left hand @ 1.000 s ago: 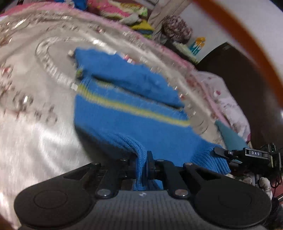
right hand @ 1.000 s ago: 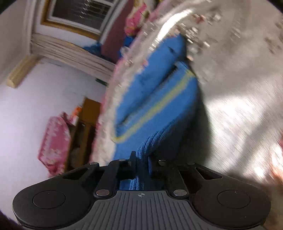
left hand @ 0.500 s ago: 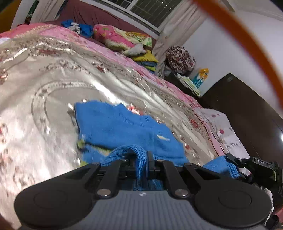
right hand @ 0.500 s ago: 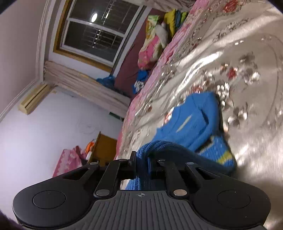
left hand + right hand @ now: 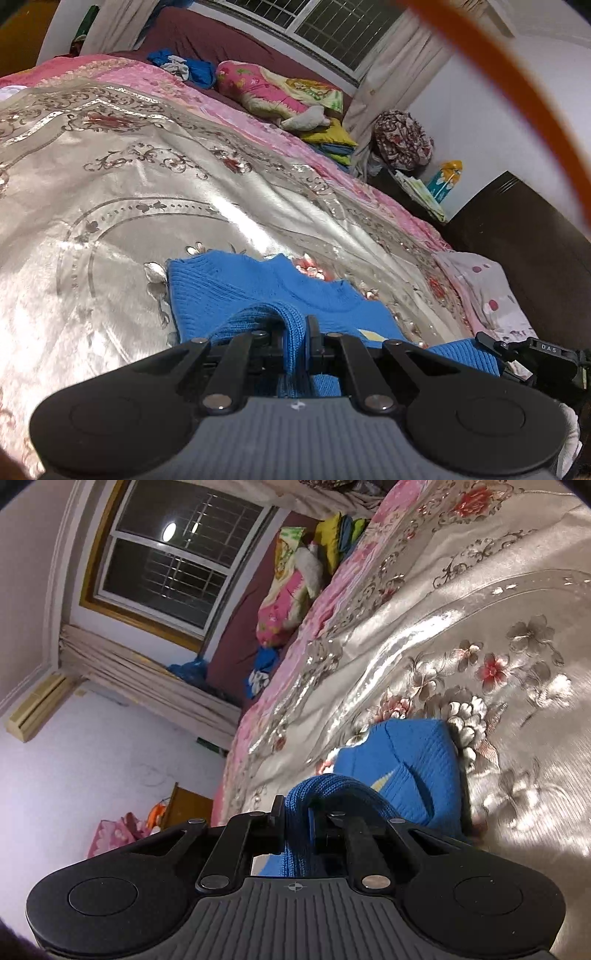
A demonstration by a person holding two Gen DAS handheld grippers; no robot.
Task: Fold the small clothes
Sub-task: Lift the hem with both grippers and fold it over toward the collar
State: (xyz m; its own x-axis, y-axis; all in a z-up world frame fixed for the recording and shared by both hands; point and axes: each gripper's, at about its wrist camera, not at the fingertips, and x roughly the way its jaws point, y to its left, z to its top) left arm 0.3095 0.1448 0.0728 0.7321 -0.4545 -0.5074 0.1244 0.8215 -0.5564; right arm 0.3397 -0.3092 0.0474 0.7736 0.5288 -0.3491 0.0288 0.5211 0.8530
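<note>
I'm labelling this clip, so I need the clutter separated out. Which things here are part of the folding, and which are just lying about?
Part of the job:
blue sweater
left gripper, shut on its ribbed edge
right gripper, shut on the edge too
bedspread underneath

Lying about:
pink pillow
blue clothes by the headboard
yellow stack

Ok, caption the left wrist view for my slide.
Left gripper pinches the ribbed hem of a blue sweater over a silver bedspread.
</note>
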